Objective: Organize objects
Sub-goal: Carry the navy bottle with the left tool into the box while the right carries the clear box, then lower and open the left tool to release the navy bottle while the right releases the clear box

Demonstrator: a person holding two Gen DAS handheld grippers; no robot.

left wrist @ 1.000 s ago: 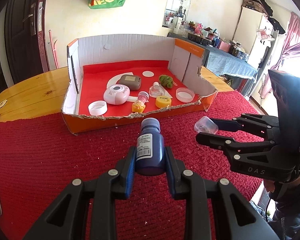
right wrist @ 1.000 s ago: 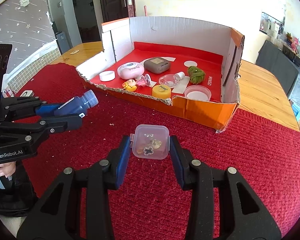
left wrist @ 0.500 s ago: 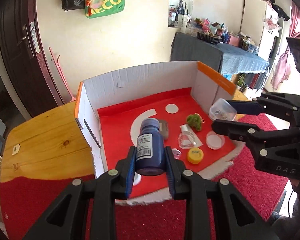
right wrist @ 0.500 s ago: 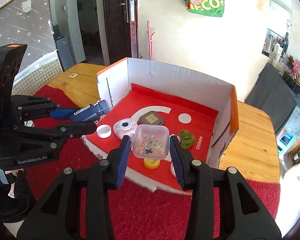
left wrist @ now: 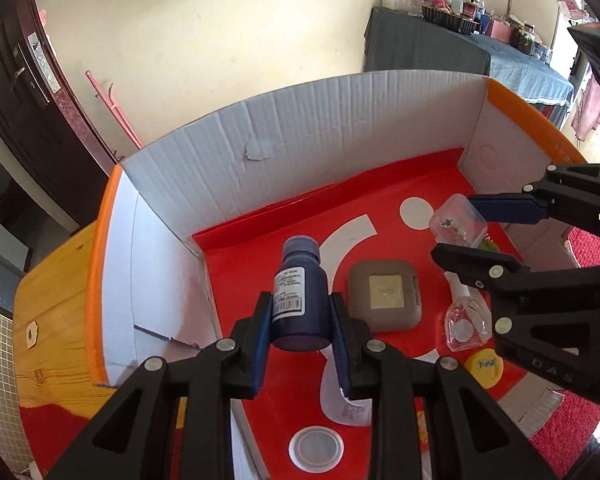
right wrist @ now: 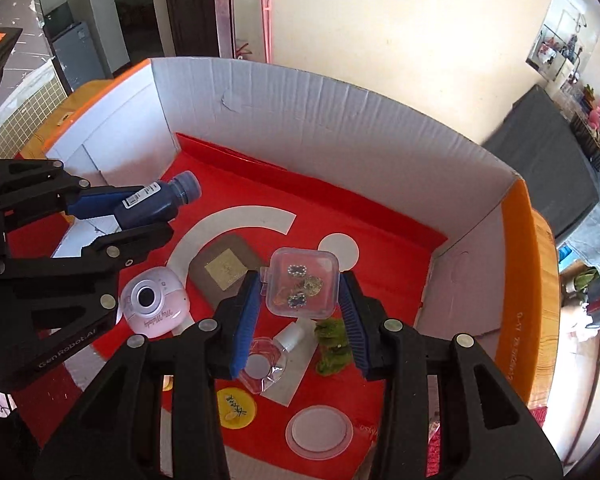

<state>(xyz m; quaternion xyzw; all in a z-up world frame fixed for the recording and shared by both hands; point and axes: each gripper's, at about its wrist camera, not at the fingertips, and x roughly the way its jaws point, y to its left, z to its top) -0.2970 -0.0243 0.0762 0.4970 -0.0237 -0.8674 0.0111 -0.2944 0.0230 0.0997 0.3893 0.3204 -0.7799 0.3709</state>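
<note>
Left wrist view: left gripper (left wrist: pixel 300 316) pinches the blue bottle (left wrist: pixel 299 300) across its lower body; long axis runs along the fingers, cap toward upper centre of frame. Bottle hangs over the red floor of the cardboard box (left wrist: pixel 300 120), at centre frame, with bare floor above and left of it and the grey square case (left wrist: pixel 384 296) just to its right. At right edge, the right gripper (left wrist: pixel 460 232) clamps the clear plastic case (left wrist: pixel 456 226), also over the box. Box contents here: a small clear bottle (left wrist: pixel 466 328), a yellow cap (left wrist: pixel 483 368), a white lid (left wrist: pixel 316 450) at bottom. Right wrist view: right gripper (right wrist: pixel 300 304) pads press both sides of the clear case (right wrist: pixel 302 282), which holds small trinkets; it sits centre frame, above the box floor. Beneath and around: pink round device (right wrist: pixel 154 308), green toy (right wrist: pixel 332 344), clear bottle (right wrist: pixel 266 364). Left gripper (right wrist: pixel 140 216) with bottle at mid-left. Judgement: free floor lies toward the back wall for both loads; left is nearer the left corner.
</note>
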